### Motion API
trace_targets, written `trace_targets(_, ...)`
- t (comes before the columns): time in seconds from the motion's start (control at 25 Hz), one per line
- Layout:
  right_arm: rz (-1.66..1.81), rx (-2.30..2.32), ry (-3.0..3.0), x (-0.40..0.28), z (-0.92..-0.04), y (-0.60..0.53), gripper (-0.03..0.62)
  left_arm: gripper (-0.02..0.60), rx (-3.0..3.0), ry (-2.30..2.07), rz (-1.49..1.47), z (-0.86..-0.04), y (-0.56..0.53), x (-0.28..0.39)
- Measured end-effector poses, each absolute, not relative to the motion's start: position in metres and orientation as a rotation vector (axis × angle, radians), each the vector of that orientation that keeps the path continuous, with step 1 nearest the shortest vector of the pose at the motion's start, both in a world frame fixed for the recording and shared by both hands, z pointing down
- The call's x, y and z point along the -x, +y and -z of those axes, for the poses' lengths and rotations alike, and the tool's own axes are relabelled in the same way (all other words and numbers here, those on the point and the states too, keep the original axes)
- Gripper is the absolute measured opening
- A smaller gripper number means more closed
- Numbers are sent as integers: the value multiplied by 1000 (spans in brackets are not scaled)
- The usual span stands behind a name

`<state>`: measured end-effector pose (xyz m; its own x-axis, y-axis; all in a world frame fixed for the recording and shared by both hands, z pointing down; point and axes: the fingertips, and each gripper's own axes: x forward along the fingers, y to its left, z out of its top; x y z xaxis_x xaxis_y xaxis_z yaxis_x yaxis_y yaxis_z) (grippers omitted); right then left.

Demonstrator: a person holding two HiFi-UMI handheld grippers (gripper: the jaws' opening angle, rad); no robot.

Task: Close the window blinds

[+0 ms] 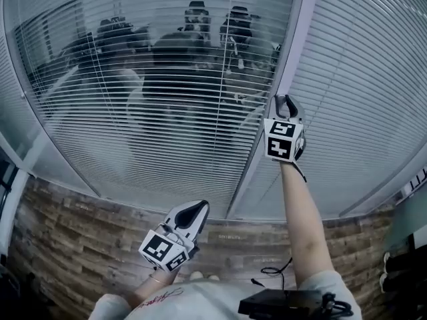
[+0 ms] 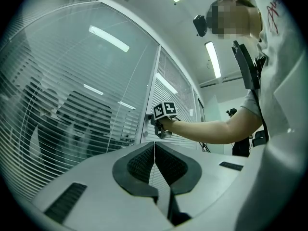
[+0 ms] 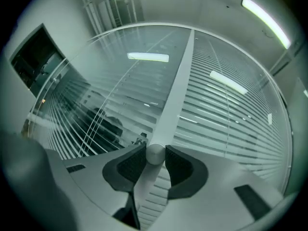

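Right gripper view: right gripper [image 3: 155, 150] jaws pinch the round knob [image 3: 155, 156] on the frame post [image 3: 176, 88] beside the blinds [image 1: 167, 122]; slats stand open, turning not yet done; left gripper [image 2: 154, 153] jaws together, empty

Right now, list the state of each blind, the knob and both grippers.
left blind, slats open, room visible through
right blind, slats shut
round knob, clamped between pads
right gripper, shut on round knob
left gripper, shut, empty
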<state>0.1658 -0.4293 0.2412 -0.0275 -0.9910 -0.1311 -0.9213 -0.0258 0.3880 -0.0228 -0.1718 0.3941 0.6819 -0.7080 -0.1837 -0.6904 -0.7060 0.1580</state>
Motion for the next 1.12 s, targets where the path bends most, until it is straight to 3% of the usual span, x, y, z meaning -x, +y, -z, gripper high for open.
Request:
trace_targets(0.52, 1001, -1742, -1760, -152, -243, -425, 132, 18, -2825, -1164, 353, -395, -171, 19)
trace_targets(1.12, 1161, -1560, -1613, -148, -262, -434, 133, 18, -2830, -1151, 343, -408, -177, 14)
